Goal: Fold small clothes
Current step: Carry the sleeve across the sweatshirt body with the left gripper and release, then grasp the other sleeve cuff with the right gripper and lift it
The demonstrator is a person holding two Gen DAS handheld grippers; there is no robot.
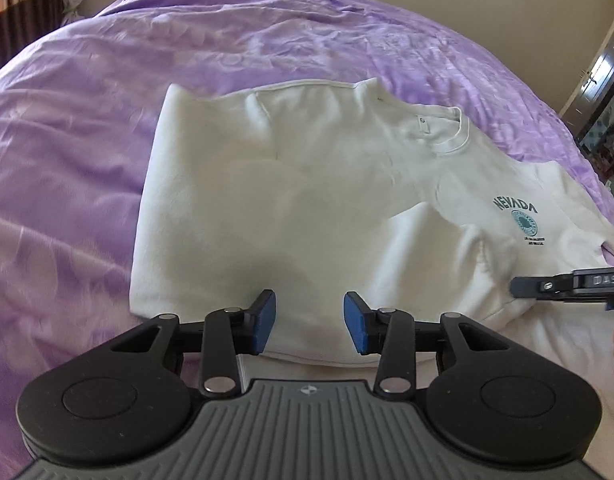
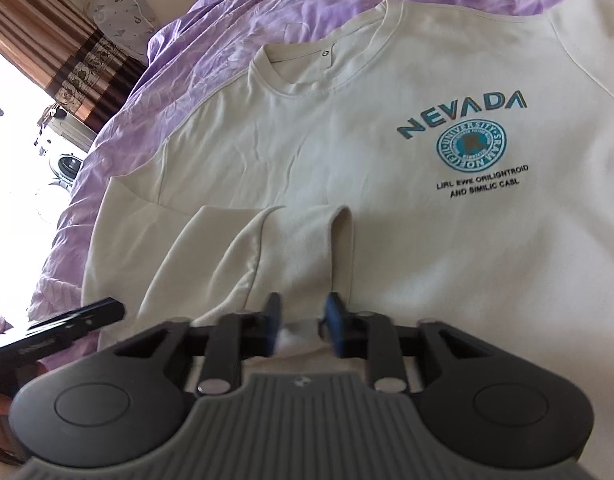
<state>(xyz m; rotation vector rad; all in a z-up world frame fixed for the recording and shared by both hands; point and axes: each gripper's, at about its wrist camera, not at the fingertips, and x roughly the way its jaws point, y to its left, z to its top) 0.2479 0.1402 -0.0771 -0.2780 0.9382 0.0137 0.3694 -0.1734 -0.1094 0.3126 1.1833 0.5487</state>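
One cream-white cotton sweatshirt [image 1: 307,200] with a teal "NEVADA" print and round seal lies flat on a wrinkled purple bedspread [image 1: 87,140], chest side up. In the left wrist view its left side is already folded over the body, making a straight edge along the left and a smooth blank panel; the ribbed collar [image 1: 455,136] and the print sit to the right of that panel.

Left gripper [image 1: 309,322]: black linkage, blue pads, jaws spread wide with a clear gap, nothing between them. It hovers over the near hem of the folded panel; can't tell if the pads touch the fabric.

Right gripper [image 2: 303,322]: blue pads [image 2: 334,320] drawn close together with a bunch of white fabric between them, so it is pinching the sweatshirt at its near edge. A raised ridge of cloth [image 2: 341,248] runs from the pads up toward the chest, with a folded sleeve portion [image 2: 227,252] just left of it. The print [image 2: 467,140] is right of and beyond the gripper.

Each camera catches the other tool at its frame edge: the right gripper's dark finger enters at the right of the left view [image 1: 547,286], over the sweatshirt's lower right part; the left one's shows at lower left of the right view [image 2: 67,320].

Striped brown curtain [image 2: 67,52] and a patterned pillow [image 2: 119,12] sit beyond the bed's far corner.
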